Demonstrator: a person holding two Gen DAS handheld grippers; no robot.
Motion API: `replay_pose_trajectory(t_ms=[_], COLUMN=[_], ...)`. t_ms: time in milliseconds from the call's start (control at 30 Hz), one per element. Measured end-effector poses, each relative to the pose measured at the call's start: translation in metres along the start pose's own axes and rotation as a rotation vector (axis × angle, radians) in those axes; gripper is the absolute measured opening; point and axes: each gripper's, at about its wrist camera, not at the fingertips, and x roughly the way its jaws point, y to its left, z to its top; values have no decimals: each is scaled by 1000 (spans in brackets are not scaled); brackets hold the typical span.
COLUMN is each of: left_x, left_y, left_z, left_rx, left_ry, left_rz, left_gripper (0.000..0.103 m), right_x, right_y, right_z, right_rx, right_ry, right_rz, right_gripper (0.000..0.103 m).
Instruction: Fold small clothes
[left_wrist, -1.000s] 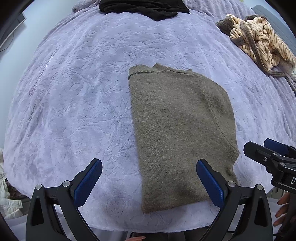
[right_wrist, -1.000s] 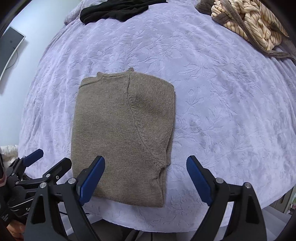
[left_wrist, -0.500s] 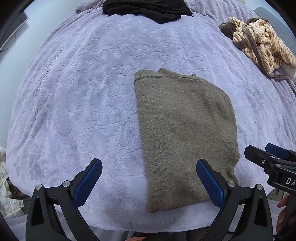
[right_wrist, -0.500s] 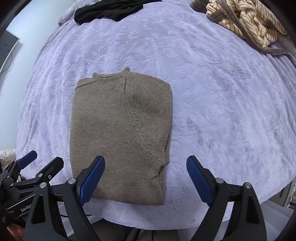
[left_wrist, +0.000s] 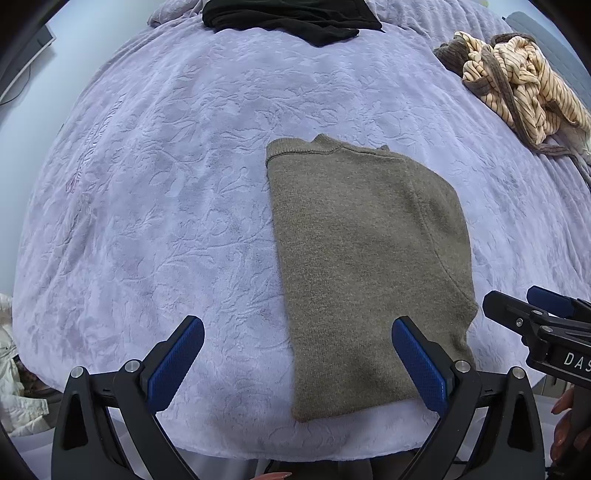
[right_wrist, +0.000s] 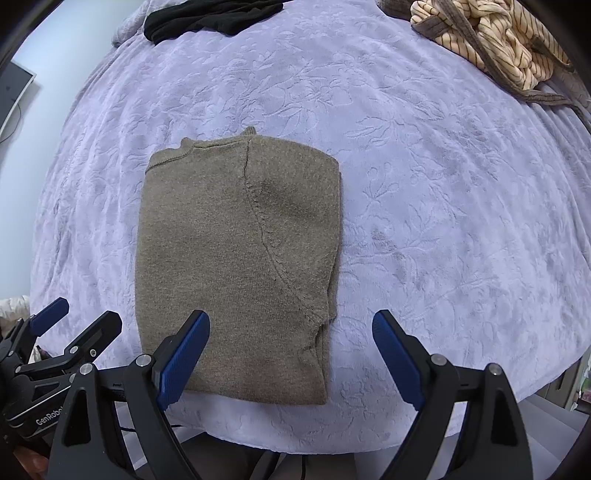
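Both grippers, left gripper (left_wrist: 297, 354) and right gripper (right_wrist: 291, 349), hang spread wide, gripping nothing, above one folded olive sweater (right_wrist: 236, 266) on the lavender bedspread (right_wrist: 443, 221). One black garment (left_wrist: 291, 16) and one striped heap (left_wrist: 517, 85) lie beyond. Only the left view shows fingernails (left_wrist: 563, 400).

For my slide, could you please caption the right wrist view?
Open right gripper above folded olive sweater on lilac bedspread.

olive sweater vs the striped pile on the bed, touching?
Apart. The left wrist view shows a wide strip of bare lavender bedspread between the folded olive sweater and the striped pile; the right wrist view shows the same gap.
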Motion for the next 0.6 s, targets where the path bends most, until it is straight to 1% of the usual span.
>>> replay_pose_trajectory(t_ms=[600], left_x=[-1], left_y=[-3], left_z=[0], left_rx=[3], left_ry=[0], left_rz=[4], left_gripper=[102], right_x=[0], right_y=[-1], right_z=[0], right_rx=[3], right_ry=[6], right_rz=[2], right_gripper=[92])
